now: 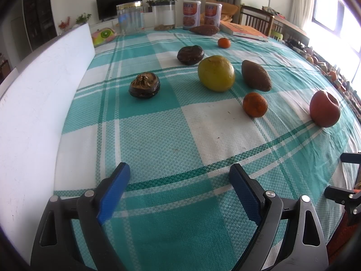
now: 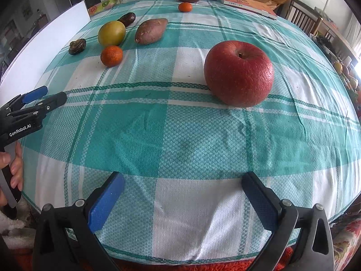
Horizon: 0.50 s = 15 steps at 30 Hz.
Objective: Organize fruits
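Note:
Fruits lie on a teal checked tablecloth (image 1: 158, 140). A red apple (image 2: 239, 73) sits ahead of my right gripper (image 2: 183, 178), which is open and empty. The apple shows at the right in the left wrist view (image 1: 325, 108). A yellow-green fruit (image 1: 216, 73), a near orange (image 1: 255, 104), a sweet potato (image 1: 256, 75), two dark shrivelled fruits (image 1: 144, 85) (image 1: 190, 54) and a far orange (image 1: 224, 43) lie farther out. My left gripper (image 1: 179, 169) is open and empty over the cloth; it also shows at the left in the right wrist view (image 2: 46, 94).
A white board (image 1: 33, 103) stands along the table's left edge. At the back stand a clear jar (image 1: 130, 18), a planter (image 1: 164, 15), two cans (image 1: 191, 14), another sweet potato (image 1: 204, 30) and a book (image 1: 243, 31). Chairs stand at the far right.

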Motion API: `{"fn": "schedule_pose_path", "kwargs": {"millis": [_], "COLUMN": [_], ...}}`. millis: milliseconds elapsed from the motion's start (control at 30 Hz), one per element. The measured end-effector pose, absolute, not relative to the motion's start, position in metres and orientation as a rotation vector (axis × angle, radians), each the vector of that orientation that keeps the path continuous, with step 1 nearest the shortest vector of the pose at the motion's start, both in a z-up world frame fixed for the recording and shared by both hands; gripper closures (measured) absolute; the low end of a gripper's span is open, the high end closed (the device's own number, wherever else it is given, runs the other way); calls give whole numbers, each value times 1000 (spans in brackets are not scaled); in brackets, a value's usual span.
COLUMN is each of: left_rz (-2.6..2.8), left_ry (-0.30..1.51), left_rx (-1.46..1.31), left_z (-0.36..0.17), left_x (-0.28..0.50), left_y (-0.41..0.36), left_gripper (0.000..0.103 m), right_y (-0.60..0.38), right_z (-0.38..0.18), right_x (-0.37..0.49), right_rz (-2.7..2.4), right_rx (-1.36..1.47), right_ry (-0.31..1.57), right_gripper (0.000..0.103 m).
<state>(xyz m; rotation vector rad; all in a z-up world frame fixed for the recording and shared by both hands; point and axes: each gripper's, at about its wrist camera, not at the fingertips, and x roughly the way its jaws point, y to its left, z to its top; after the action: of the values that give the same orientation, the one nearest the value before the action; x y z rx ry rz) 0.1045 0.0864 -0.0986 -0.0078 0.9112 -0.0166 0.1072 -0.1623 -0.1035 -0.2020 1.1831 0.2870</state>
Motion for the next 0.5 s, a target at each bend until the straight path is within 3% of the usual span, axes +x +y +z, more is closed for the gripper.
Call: {"fn": "schedule_pose_path", "kwargs": {"millis": [500], "left_rz": [-16], "left_ry": [912], "left_rx": [-5], "left_z": [-99], "left_x": [104], "left_y": [86], "left_gripper": [11], "right_y": [-162], "right_z": [-104], "right_x": [108], "right_rz": [286], "right_rx": [-201], "right_ry": [1183], "right_gripper": [0]}}
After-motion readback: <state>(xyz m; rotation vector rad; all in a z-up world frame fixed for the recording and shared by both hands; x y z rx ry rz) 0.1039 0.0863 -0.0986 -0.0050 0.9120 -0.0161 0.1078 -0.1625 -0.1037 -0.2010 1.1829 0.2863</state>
